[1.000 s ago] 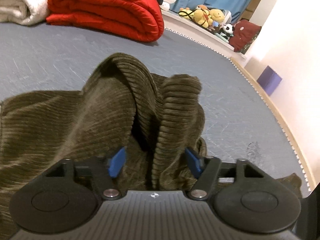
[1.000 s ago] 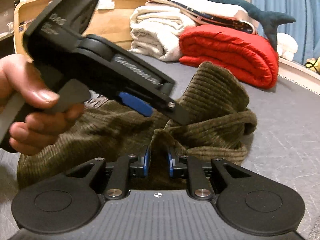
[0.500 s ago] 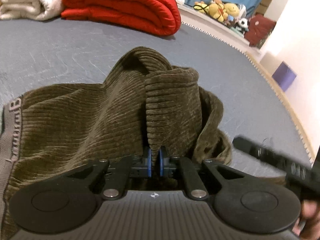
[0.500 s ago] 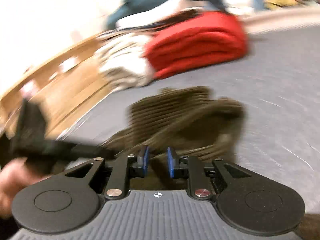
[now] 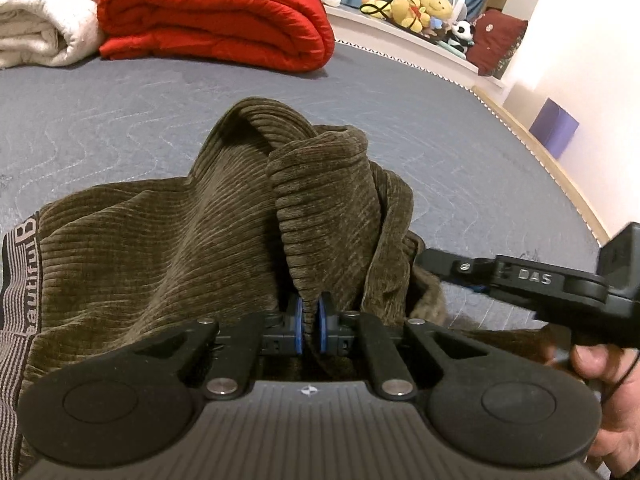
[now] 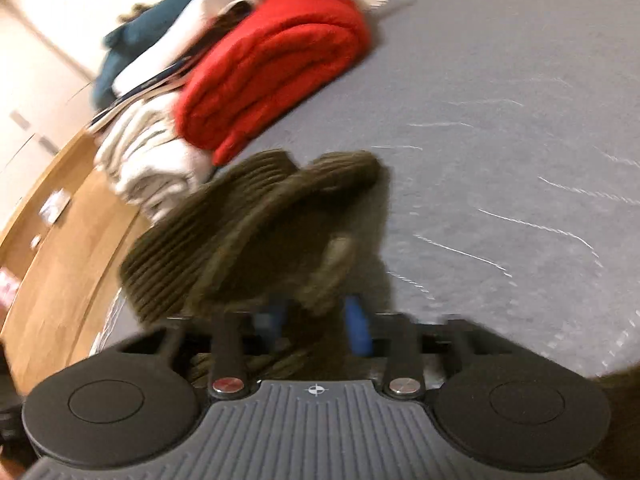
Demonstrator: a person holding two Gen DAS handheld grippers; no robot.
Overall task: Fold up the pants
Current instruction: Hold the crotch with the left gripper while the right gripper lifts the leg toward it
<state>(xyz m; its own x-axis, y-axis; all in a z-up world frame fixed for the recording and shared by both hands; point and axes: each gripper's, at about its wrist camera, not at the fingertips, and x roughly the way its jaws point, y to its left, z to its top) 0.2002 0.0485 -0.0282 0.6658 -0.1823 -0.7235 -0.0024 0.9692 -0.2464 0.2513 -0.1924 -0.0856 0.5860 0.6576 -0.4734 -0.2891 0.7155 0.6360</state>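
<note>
Pants (image 5: 192,248), olive-green ribbed corduroy with a striped lettered waistband, sit bunched up on the grey quilted bed (image 5: 120,120). Left gripper (image 5: 310,322) has its blue-padded jaws clamped tight on a fold of the fabric. Right gripper (image 6: 318,320) is blurry in its own view, jaws closing with corduroy between them, not pressing on it as far as I can see. Folded red puffy quilt (image 5: 216,12) and cream fleece blanket (image 5: 40,20) lie further back on the bed.
</note>
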